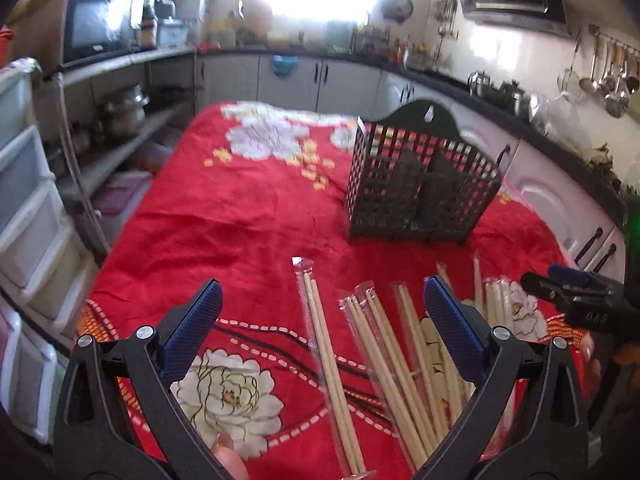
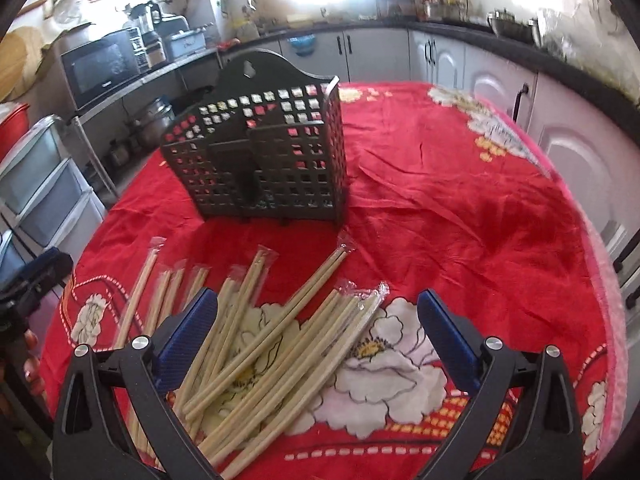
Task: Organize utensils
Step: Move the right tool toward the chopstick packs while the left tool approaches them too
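Hovering both grippers, left gripper (image 1: 322, 300) and right gripper (image 2: 318, 312), spread wide and empty; wrapped chopsticks (image 2: 256, 344) lie under them, black caddy (image 2: 260, 160) ahead looks empty, so basically nothing's sorted yet.

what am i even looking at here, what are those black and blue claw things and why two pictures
Those claws are hand-held tongs, one in each of a person's hands, each carrying a wide-angle camera looking along its fingers. One picture is from the left tongs, the other from the right tongs. Both are open and hold nothing. Below them a red flowered cloth covers a table in a kitchen. On it lie many wrapped chopsticks in a loose pile, and behind them stands a black slotted basket that looks empty. The right tongs also show at the left picture's right edge.
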`<state>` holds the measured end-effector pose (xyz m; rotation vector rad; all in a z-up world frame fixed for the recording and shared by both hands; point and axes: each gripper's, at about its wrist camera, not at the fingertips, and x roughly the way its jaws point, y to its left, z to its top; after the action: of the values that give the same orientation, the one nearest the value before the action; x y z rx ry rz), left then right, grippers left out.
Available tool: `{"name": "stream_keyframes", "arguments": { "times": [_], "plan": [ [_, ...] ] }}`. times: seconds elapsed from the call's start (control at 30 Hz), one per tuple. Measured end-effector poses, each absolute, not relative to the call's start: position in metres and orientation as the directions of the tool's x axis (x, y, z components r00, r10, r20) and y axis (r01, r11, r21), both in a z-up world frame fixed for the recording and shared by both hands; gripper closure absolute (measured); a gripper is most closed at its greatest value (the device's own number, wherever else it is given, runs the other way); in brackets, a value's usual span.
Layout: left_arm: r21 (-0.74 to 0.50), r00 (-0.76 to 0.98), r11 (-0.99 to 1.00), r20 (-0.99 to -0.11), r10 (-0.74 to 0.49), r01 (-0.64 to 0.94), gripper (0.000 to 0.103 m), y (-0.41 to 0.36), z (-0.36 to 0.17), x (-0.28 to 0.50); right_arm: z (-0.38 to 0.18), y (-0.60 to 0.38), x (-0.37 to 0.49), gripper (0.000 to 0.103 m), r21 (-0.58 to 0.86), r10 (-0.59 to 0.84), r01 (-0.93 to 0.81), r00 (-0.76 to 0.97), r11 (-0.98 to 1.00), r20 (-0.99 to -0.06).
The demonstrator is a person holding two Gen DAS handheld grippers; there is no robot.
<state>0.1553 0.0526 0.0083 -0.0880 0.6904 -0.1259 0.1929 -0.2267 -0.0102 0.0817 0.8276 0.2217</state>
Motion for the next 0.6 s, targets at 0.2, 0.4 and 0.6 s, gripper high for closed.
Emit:
{"name": "stream_keyframes", "arguments": {
  "times": [0.2, 0.4, 0.6],
  "plan": [
    [-0.16, 0.676, 0.979, -0.709, -0.201, 0.124, 0.011, 0.061, -0.012, 0.191, -0.02, -0.222, 0.216, 0.02, 0.161, 0.234, -0.172, 0.616, 0.972, -0.752],
    [-0.259, 0.573, 0.951, -0.759, -0.308, 0.167, 0.023, 0.06, -0.03, 0.219, -0.03, -0.217, 0.235, 0.03, 0.172, 0.24, -0.17, 0.575, 0.97, -0.782],
    [-0.311, 0.496, 0.932, -0.789, -0.363, 0.186, 0.04, 0.058, -0.047, 0.239, -0.045, -0.226, 0.257, 0.048, 0.247, 0.279, -0.131, 0.502, 0.96, -0.819]
  ]
}}
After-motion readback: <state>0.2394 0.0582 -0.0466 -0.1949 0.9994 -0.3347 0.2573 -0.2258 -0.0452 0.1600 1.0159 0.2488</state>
